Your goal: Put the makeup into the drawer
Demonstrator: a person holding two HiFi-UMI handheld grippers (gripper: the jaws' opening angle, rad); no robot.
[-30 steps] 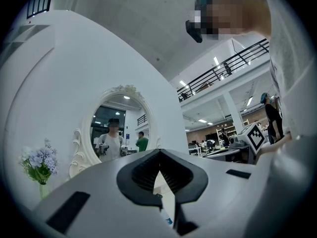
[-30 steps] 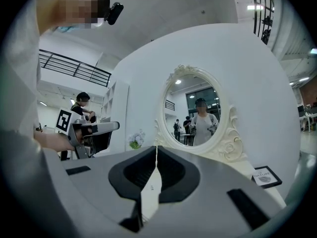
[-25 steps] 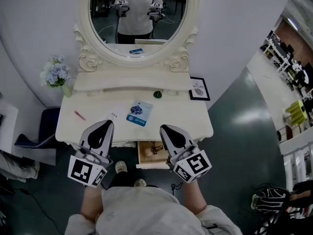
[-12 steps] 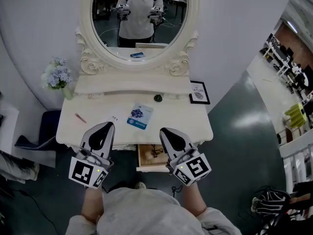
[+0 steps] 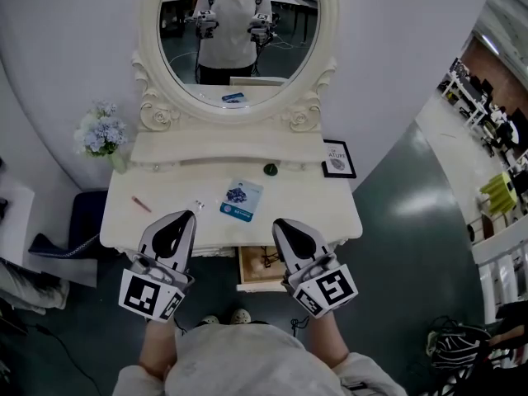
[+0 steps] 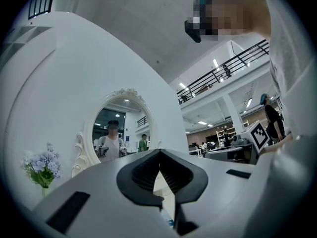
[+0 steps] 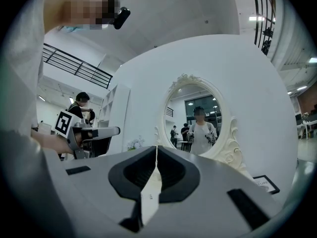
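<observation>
Several small items lie on the cream dressing table (image 5: 330, 213): a blue-and-white packet (image 5: 241, 200), a thin pink stick (image 5: 140, 204), a tiny white item (image 5: 198, 205) and a dark green round piece (image 5: 270, 169). Under the table's front edge a wooden drawer (image 5: 259, 266) stands pulled out with something small inside. My left gripper (image 5: 183, 216) and right gripper (image 5: 283, 223) hover side by side in front of the table's near edge, both shut and holding nothing. In the left gripper view the left gripper (image 6: 159, 155) points toward the mirror. In the right gripper view the right gripper (image 7: 157, 150) does the same.
An oval mirror (image 5: 239, 31) in an ornate frame rises behind the table. A vase of pale blue flowers (image 5: 101, 134) stands at the left end, a small framed picture (image 5: 337, 158) at the right. A dark stool (image 5: 78, 221) sits left of the table. The floor is grey-green.
The person has stepped back a little from the table, so the table and mirror sit slightly farther off. Both grippers stay shut and empty, side by side.
</observation>
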